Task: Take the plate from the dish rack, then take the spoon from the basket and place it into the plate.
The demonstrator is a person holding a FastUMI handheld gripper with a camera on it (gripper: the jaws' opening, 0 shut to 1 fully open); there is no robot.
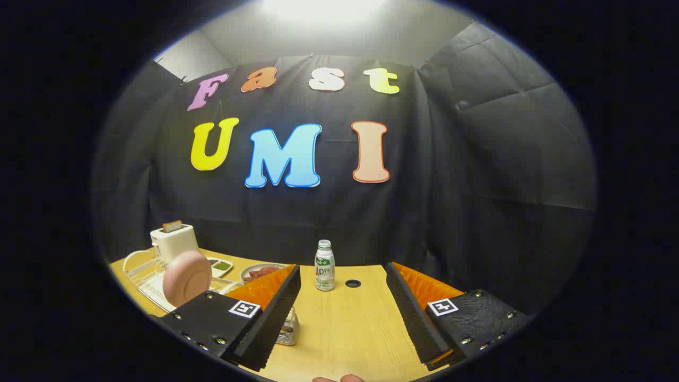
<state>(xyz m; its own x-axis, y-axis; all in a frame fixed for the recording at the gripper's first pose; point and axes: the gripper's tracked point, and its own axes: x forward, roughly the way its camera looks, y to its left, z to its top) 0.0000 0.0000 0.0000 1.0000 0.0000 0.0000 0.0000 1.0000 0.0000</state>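
Note:
A pink plate (186,278) stands on edge in a white wire dish rack (140,270) on the wooden table, off to the left of my left finger (265,310). My gripper (342,276) is open, held above the table with nothing between its fingers. A small wire basket (288,326) peeks out just beside the left finger's inner face; most of it is hidden and I cannot make out the spoon.
A white toaster (174,240) with a slice in it stands behind the rack. A small dish of greens (220,265) and a bowl of reddish food (261,272) lie beyond the left finger. A drink bottle (324,265) stands ahead between the fingers, near a cable hole (353,283).

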